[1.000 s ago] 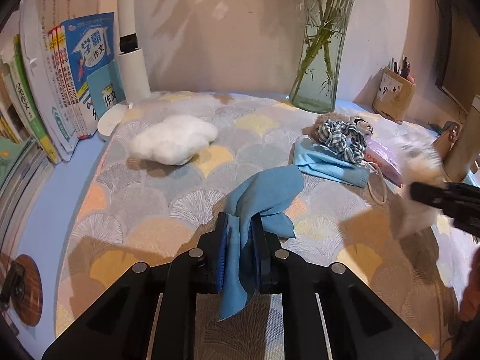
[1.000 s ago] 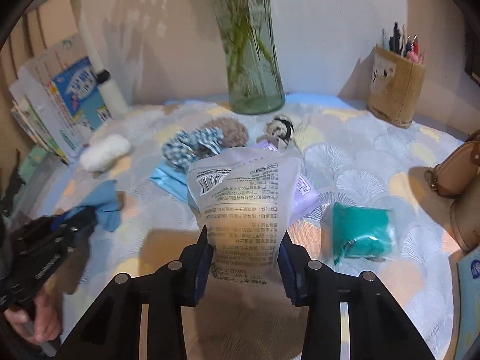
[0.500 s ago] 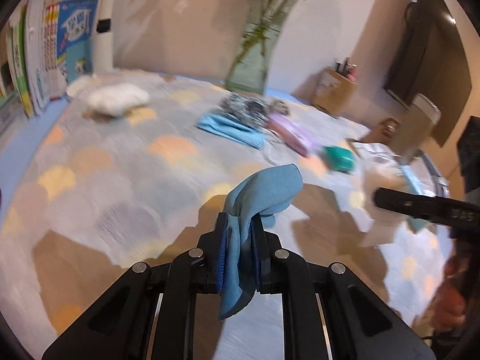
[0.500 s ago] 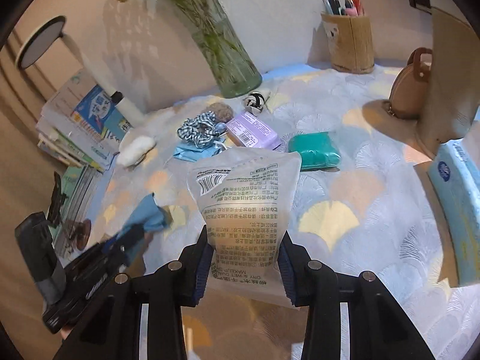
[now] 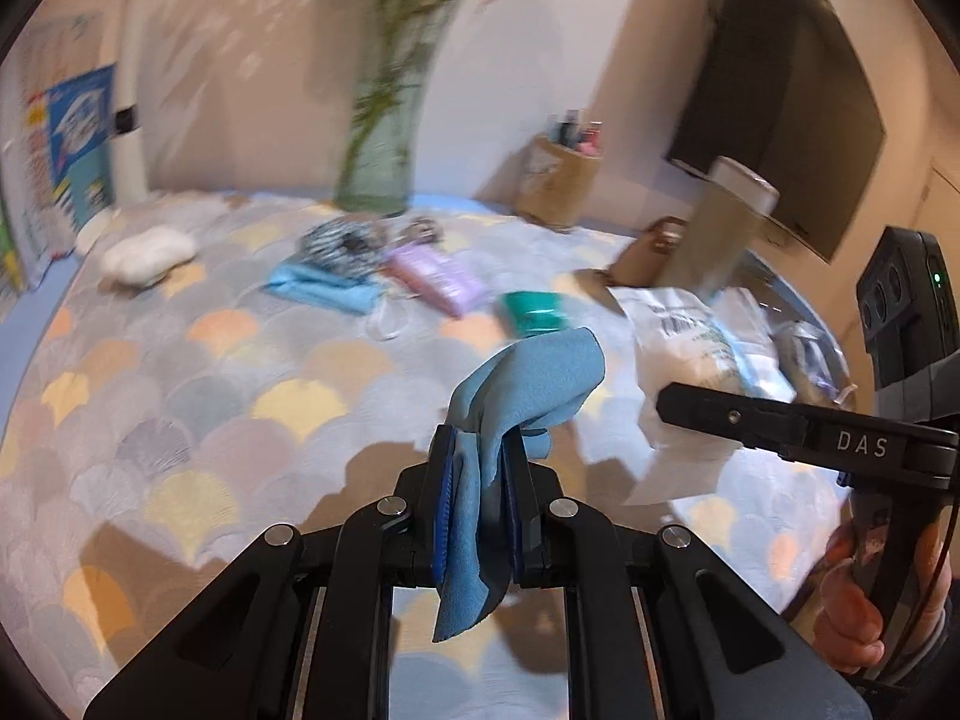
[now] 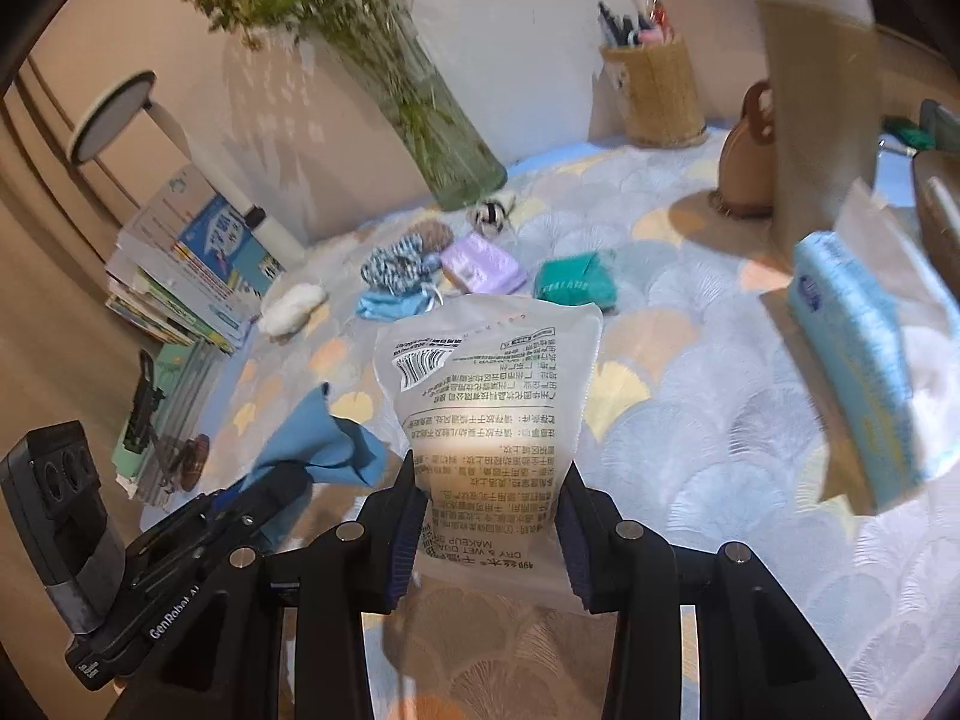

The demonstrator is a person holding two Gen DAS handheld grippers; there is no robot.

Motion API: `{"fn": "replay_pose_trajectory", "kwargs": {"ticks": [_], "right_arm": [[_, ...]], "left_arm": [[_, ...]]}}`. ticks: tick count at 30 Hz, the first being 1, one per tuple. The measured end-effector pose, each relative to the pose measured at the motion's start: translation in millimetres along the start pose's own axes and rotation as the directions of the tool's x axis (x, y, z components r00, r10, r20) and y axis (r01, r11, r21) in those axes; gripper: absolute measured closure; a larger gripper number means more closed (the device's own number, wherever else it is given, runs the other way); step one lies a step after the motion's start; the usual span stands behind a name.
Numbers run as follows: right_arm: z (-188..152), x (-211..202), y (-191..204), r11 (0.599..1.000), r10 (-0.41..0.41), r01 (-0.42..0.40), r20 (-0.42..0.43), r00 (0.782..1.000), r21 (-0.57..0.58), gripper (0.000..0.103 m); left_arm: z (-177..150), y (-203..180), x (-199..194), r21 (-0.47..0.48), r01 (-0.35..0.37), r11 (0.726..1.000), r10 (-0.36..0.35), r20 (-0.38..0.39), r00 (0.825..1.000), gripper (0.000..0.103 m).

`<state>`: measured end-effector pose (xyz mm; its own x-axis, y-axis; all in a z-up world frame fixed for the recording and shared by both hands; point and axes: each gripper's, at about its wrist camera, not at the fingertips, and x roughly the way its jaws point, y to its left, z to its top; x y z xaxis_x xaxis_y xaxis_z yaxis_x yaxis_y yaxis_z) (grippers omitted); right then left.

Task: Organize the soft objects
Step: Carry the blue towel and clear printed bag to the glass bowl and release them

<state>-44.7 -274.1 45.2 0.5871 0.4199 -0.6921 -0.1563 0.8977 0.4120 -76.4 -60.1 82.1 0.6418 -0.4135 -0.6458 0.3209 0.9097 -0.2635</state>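
Note:
My left gripper [image 5: 477,462] is shut on a light blue cloth [image 5: 528,384], which hangs above the patterned table mat [image 5: 240,390]; that cloth [image 6: 318,447] also shows at the lower left of the right wrist view. My right gripper [image 6: 489,516] is shut on a white printed pouch [image 6: 486,384] of cotton pads, held upright over the mat; the pouch [image 5: 684,330] appears at the right of the left wrist view. Further back lie a white fluffy piece [image 5: 147,252], a checked scrunchie [image 6: 390,264], a blue face mask [image 5: 324,291], a purple pack [image 6: 483,264] and a teal pack [image 6: 576,285].
A glass vase [image 6: 444,144] with green stems stands at the back, a pen holder [image 6: 657,93] to its right, books [image 6: 186,264] at the left edge. A blue tissue pack [image 6: 864,354], a brown bag [image 6: 747,162] and a tall beige post [image 6: 822,102] crowd the right side.
Both grippers have swung toward the right side of the table, each keeping its load. The tissue pack and beige post have come closer in the right wrist view.

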Motion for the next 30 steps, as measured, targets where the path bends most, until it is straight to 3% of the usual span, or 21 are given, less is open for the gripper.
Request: {"fn": "replay_pose_trajectory", "kwargs": {"ticks": [5,10,15,19,20,23,26,30], "right_arm": [[2,-39,-11,1.000,-0.009,0.009,0.081,0.997,0.004,0.063],[7,-86,-33,0.998,-0.058,0.055,0.178,0.982,0.020,0.063],[10,-151,-84,0.987,-0.129,0.089,0.319,0.939,0.137,0.063],[15,-189,-137,0.955,-0.237,0.147,0.366,0.900,0.256,0.063],[18,-194,-152,0.948,-0.245,0.144,0.365,0.898,0.283,0.063],[25,-204,-204,0.932,-0.160,0.019,0.364,0.917,0.363,0.063],[31,-210,-245,0.896,-0.215,0.045,0.343,0.914,0.442,0.063],[41,-214,-293,0.848,-0.228,0.016,0.337,0.914,0.530,0.063]], "left_arm": [[16,-57,-3,0.126,0.067,0.990,-0.071,0.027,0.997,0.092],[38,-122,4,0.251,0.125,0.960,-0.138,0.032,0.990,0.092],[60,-187,28,0.360,0.187,0.914,-0.200,-0.002,0.980,0.092],[73,-229,46,0.412,0.223,0.883,-0.237,-0.019,0.971,0.092],[77,-240,51,0.421,0.230,0.877,-0.244,-0.023,0.970,0.092],[93,-269,72,0.429,0.259,0.865,-0.264,-0.049,0.963,0.092],[105,-288,90,0.428,0.261,0.865,-0.265,-0.054,0.963,0.092],[120,-306,121,0.406,0.267,0.874,-0.260,-0.073,0.963,0.092]]}}
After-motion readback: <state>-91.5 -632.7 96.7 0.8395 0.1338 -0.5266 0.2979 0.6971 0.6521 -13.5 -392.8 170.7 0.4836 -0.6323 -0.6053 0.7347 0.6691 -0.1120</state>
